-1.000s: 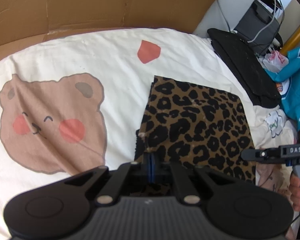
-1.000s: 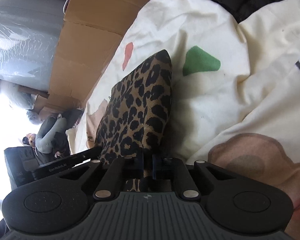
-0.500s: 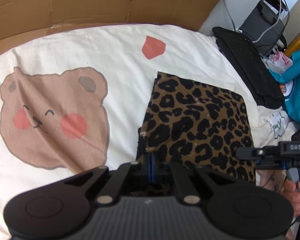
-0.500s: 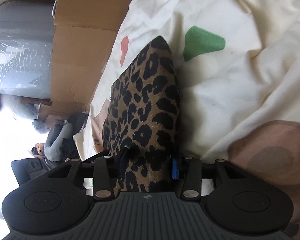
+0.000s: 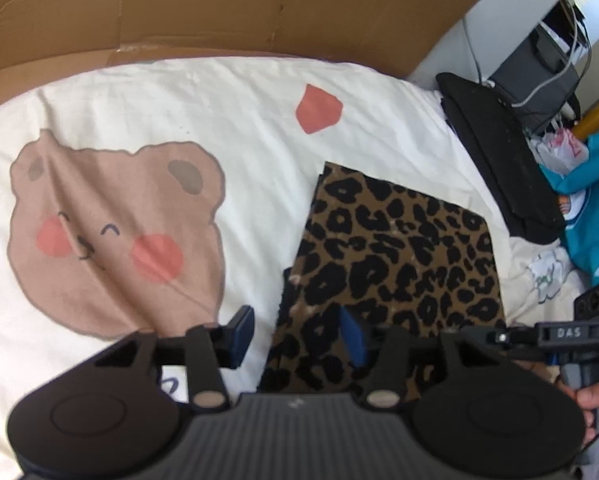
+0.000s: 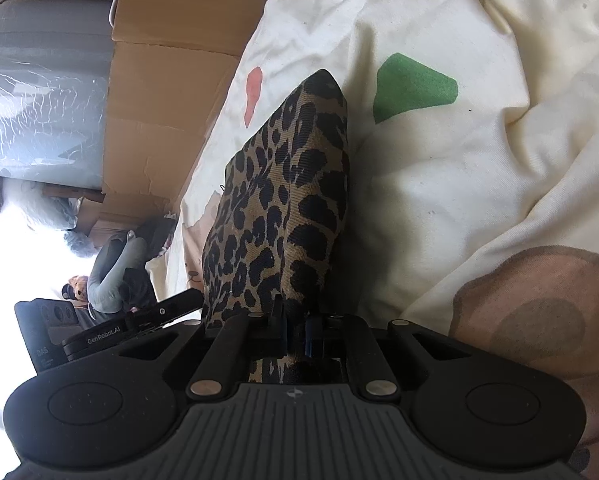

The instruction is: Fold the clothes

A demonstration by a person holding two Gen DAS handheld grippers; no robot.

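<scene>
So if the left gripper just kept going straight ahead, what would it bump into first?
Probably the leopard-print cloth. The left gripper is open right over the cloth's near left edge, so the folded cloth on the bear sheet comes first. Depth is hard to judge, so it may already be brushing it.

Bear-print sheet (image 5: 147, 128), cardboard (image 5: 219, 4), black bag (image 5: 499, 152), teal jersey (image 5: 595, 216).

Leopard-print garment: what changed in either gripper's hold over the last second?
The left gripper opened and let go of the leopard-print garment. The right gripper, open half a second ago, has closed on the garment's near edge again. The garment stays folded flat on the bear-print sheet.
</scene>
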